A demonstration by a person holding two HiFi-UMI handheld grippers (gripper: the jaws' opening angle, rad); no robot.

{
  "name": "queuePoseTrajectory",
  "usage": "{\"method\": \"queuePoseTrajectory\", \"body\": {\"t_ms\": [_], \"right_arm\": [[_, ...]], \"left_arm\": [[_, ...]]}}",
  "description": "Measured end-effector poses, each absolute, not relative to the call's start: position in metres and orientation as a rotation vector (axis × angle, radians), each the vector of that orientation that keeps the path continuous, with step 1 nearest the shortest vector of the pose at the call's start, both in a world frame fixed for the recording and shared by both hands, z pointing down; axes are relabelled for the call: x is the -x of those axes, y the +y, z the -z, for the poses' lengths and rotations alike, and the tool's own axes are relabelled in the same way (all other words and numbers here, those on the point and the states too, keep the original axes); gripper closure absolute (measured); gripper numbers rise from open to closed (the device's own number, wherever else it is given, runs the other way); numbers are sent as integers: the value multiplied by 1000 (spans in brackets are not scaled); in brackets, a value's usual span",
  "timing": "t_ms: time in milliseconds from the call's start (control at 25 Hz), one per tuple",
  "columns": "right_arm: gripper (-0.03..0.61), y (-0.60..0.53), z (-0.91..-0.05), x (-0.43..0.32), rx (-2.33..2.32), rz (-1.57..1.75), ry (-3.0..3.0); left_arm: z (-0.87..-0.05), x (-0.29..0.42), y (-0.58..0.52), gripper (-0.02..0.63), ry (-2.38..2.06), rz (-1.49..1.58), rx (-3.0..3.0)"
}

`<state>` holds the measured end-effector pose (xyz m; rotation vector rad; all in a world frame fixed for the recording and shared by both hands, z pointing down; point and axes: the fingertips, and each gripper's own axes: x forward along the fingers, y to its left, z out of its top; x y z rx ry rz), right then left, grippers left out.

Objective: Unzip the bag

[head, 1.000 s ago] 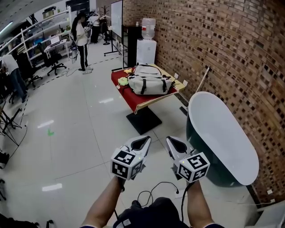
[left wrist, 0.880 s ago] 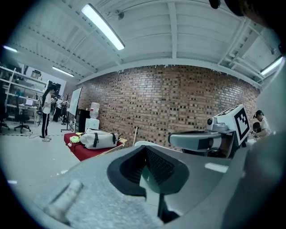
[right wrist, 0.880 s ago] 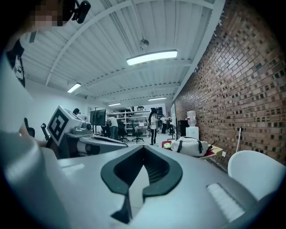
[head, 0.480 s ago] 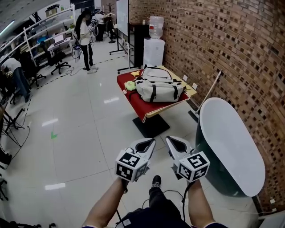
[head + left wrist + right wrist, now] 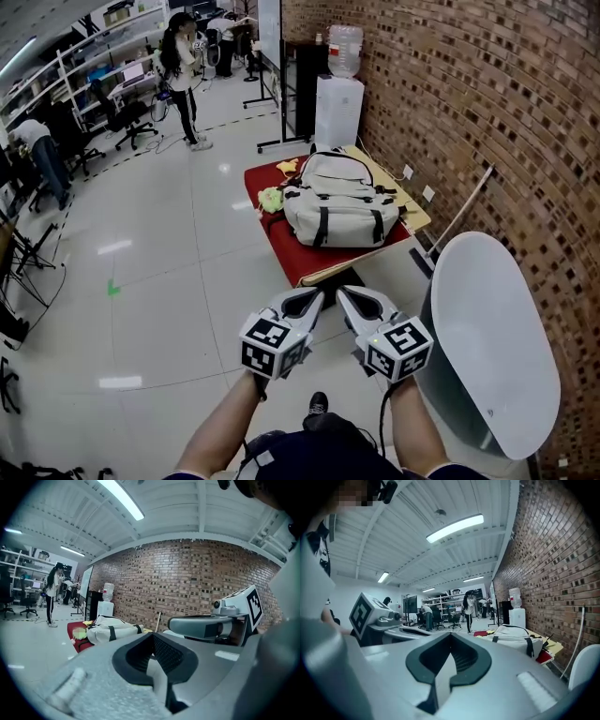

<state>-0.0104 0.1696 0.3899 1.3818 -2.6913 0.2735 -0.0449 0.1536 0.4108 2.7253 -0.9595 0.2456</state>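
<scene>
A light grey backpack (image 5: 339, 202) with dark straps lies on a red-covered table (image 5: 286, 248) ahead of me, its zips closed as far as I can see. Both grippers are held side by side in the air, short of the table's near edge. My left gripper (image 5: 302, 302) is shut and empty, and so is my right gripper (image 5: 361, 302). The left gripper view shows the backpack (image 5: 112, 631) far off beyond its shut jaws, with the right gripper (image 5: 206, 625) beside it. In the right gripper view the backpack (image 5: 513, 637) lies ahead to the right.
A brick wall runs along the right. A white oval tabletop (image 5: 492, 328) stands close on my right. Behind the table is a water dispenser (image 5: 337, 98). A small green toy (image 5: 272, 199) and a yellow cloth (image 5: 403, 202) lie beside the bag. A person (image 5: 183, 75) stands far back left.
I have walked closer: the table and backpack are nearer and larger in the head view. Both grippers keep the same pose, shut and side by side.
</scene>
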Motion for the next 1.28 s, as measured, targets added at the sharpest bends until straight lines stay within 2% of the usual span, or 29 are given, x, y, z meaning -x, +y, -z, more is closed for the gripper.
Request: {"method": "queuePoseTrajectory", "body": {"t_ms": [280, 680, 1280], "right_arm": [[572, 95, -392, -28, -1363, -278, -2693], [572, -5, -397, -47, -1409, -261, -2646], [572, -144, -417, -76, -1682, -296, -2345]], "left_arm": [[-412, 11, 78, 609, -988, -287, -2717], [-420, 0, -30, 610, -962, -278, -2733], [-447, -8, -178, 609, -671, -352, -2804]]}}
